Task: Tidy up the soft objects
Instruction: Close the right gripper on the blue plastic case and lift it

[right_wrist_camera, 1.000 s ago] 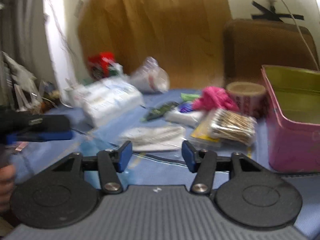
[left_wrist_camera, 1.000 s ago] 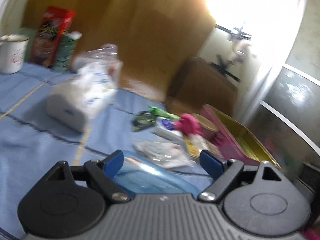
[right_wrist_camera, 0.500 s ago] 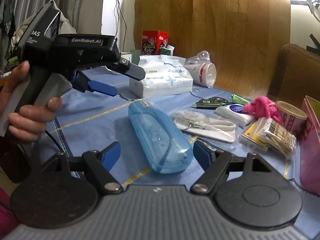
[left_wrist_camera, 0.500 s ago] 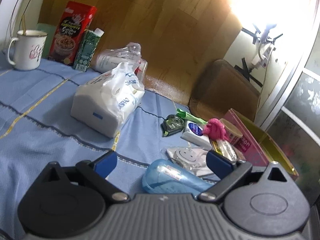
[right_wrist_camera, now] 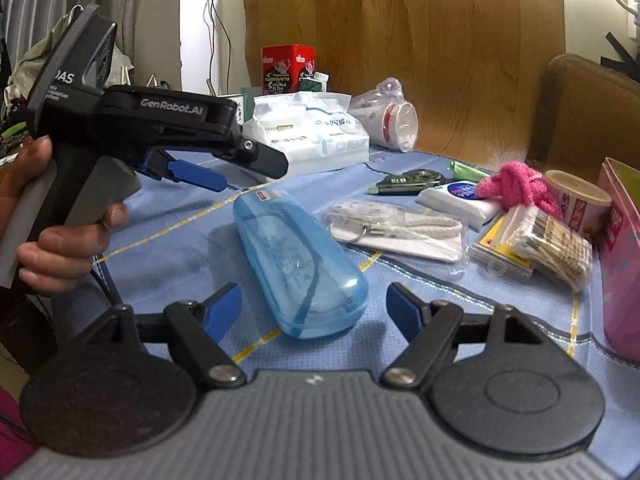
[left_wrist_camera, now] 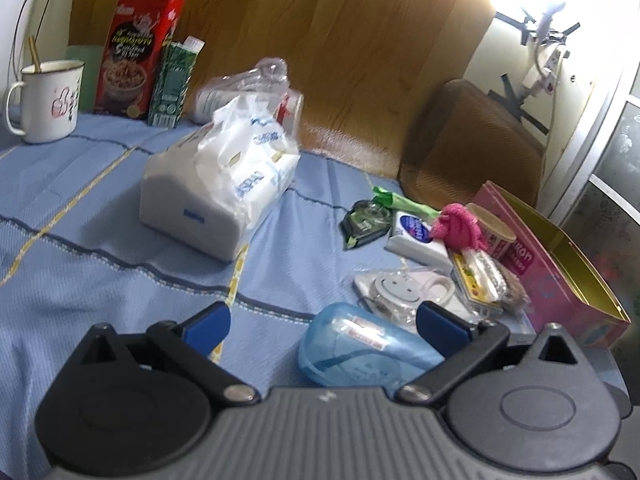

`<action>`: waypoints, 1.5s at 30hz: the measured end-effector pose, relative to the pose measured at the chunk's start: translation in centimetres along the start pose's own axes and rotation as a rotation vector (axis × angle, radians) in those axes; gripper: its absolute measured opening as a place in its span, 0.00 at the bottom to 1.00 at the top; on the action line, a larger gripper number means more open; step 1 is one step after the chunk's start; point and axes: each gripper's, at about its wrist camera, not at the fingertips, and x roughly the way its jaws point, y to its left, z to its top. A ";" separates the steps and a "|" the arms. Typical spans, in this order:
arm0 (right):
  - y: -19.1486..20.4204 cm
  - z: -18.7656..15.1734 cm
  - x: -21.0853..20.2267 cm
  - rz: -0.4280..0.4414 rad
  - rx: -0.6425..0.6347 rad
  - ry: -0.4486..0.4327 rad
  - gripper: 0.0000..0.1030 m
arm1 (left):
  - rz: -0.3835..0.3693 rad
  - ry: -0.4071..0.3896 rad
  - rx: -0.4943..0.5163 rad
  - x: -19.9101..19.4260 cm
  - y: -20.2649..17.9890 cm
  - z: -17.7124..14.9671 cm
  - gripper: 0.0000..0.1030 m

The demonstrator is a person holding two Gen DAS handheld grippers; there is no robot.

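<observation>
A white tissue pack (left_wrist_camera: 224, 192) (right_wrist_camera: 308, 136) lies on the blue cloth. A pink fluffy cloth (left_wrist_camera: 458, 228) (right_wrist_camera: 516, 186) lies by a small white tissue packet (left_wrist_camera: 418, 236) (right_wrist_camera: 456, 198) near the open pink tin (left_wrist_camera: 560, 276) (right_wrist_camera: 622, 256). A blue glasses case (left_wrist_camera: 368, 356) (right_wrist_camera: 300, 260) lies in front of both grippers. My left gripper (left_wrist_camera: 324, 326) is open and empty, held above the cloth; it also shows in the right wrist view (right_wrist_camera: 196, 172). My right gripper (right_wrist_camera: 314, 308) is open and empty, just short of the case.
A mug (left_wrist_camera: 48, 100), a red cereal box (left_wrist_camera: 136, 60) and a green carton (left_wrist_camera: 174, 80) stand at the back left. A bagged jar (right_wrist_camera: 388, 120), cotton swabs (right_wrist_camera: 548, 244), a packaged keyring (right_wrist_camera: 400, 228), a tape dispenser (left_wrist_camera: 366, 222) and a paper cup (right_wrist_camera: 578, 200) lie around.
Both wrist views have swung and steadied. The right view has turned left, bringing the left gripper and the glasses case into sight. Both grippers stay open.
</observation>
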 end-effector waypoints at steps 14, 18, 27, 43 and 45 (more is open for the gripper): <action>-0.3 -0.1 0.2 0.016 0.033 0.014 0.79 | 0.017 -0.090 0.072 -1.0 -1.0 0.0 0.99; -0.3 -0.1 0.2 0.021 0.035 0.016 0.79 | 0.040 -0.107 0.077 -1.2 -0.9 0.0 0.99; -0.3 -0.1 0.2 0.021 0.037 0.018 0.79 | 0.039 -0.081 0.071 -1.1 -0.4 0.1 0.99; -0.3 -0.1 0.2 0.021 0.036 0.019 0.79 | 0.003 -0.061 0.070 -1.1 -0.6 0.1 0.97; -0.3 -0.1 0.2 0.021 0.036 0.019 0.79 | 0.001 -0.056 0.070 -1.0 -0.7 0.0 0.96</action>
